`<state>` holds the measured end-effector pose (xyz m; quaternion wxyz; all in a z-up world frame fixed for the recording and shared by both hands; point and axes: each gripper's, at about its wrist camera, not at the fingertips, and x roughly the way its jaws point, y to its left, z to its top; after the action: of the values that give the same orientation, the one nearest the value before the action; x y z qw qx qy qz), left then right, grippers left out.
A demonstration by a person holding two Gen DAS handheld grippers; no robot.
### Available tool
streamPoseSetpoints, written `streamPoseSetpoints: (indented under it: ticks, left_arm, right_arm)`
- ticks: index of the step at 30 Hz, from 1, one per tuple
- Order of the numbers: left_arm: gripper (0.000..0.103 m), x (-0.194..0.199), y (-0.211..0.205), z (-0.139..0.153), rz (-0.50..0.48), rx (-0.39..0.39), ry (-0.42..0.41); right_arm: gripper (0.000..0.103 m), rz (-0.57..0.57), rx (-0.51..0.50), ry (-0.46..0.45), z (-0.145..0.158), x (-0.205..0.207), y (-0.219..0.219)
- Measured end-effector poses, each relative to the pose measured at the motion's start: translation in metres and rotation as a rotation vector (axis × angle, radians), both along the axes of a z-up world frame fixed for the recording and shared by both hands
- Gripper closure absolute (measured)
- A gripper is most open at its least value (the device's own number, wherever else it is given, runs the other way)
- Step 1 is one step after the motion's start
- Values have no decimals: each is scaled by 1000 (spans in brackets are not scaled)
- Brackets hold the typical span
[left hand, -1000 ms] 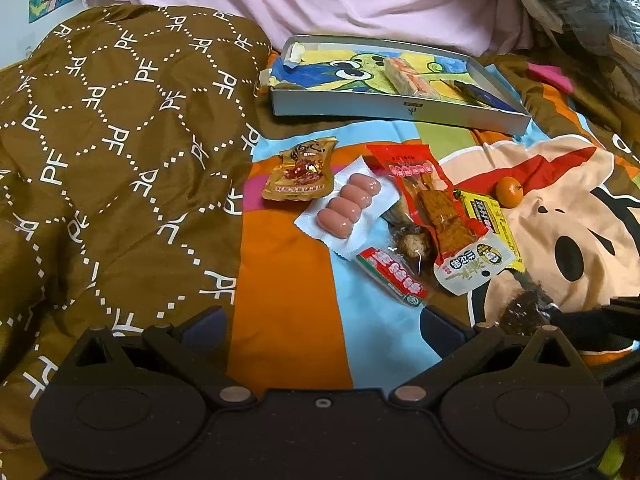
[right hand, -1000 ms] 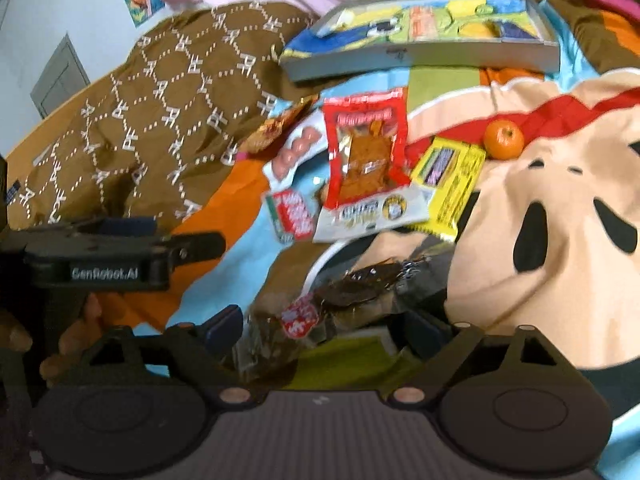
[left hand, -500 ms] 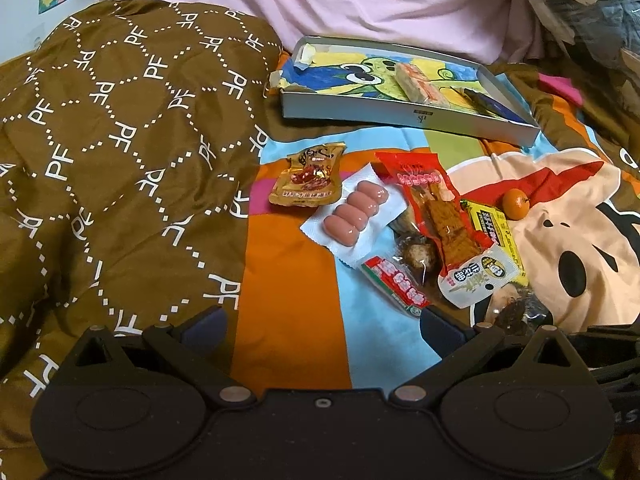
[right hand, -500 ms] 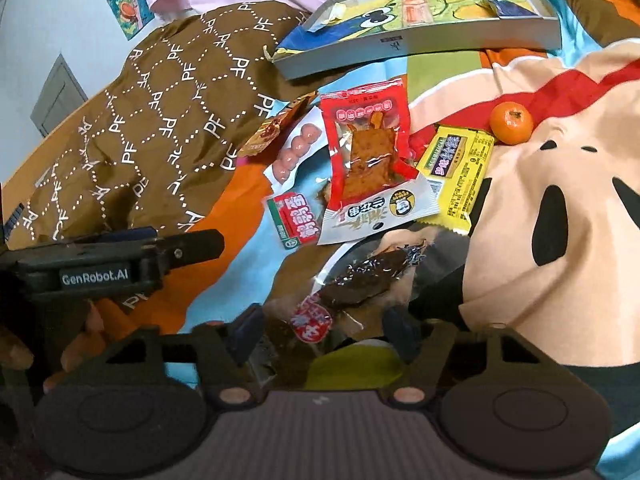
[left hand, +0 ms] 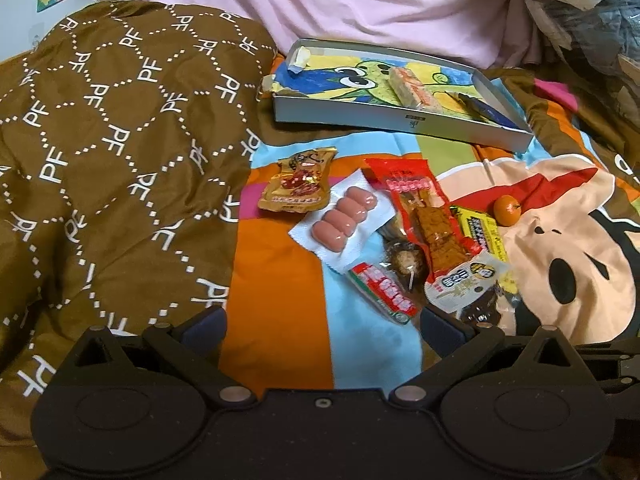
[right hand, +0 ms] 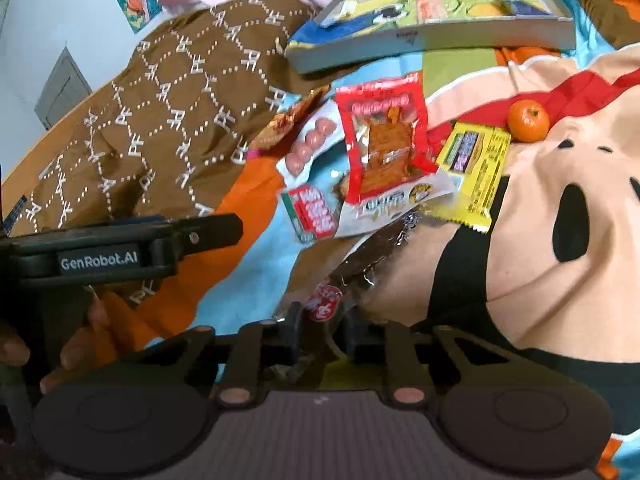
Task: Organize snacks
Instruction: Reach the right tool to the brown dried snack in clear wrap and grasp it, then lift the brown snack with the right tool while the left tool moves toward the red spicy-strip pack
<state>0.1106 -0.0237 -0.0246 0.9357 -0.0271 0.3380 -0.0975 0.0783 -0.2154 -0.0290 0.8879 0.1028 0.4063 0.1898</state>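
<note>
The box [left hand: 404, 118] far ahead of both tongs holds only a wafer bar [left hand: 412, 88] and a dark blue packet [left hand: 486, 110], so most of the sorting looks undone. The rest of the snacks lie on the blanket: sausages [left hand: 344, 220], red packet [right hand: 384, 144], yellow packet [right hand: 476, 172] and tangerine [right hand: 528, 120]. The right tongs [right hand: 320, 326] are closing on the near end of a dark clear packet [right hand: 360, 268] lying between their tips. The left tongs [left hand: 320, 324] hang open over bare blanket, holding nothing. The dark packet's contents are blurred, and packets under the red one are half hidden.
</note>
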Motion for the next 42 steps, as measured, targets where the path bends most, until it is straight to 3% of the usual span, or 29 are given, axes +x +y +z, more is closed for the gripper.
streamPoseSetpoints:
  ticks: [3,9,23,33,42]
  left_arm:
    - [1,2,-6,1,-13,-3,-4]
    - [1,13,-23,1,-48,5,-9]
    - [1,64,-75,-1,-58,-47,15]
    - [16,98,-83,-11,13,-105,76]
    - [29,96,-84,-9,64,-111,90]
  right_arm:
    - [89,-39,-60,-49,9,-4,0]
    - [95,-127,-167,-62,17,-5,-13]
    - [95,-78,-473,-242,25,28,-40]
    - [95,-100,-384,-216,23,34,-48]
    - [95,-82,-341,-209,23,36,-48]
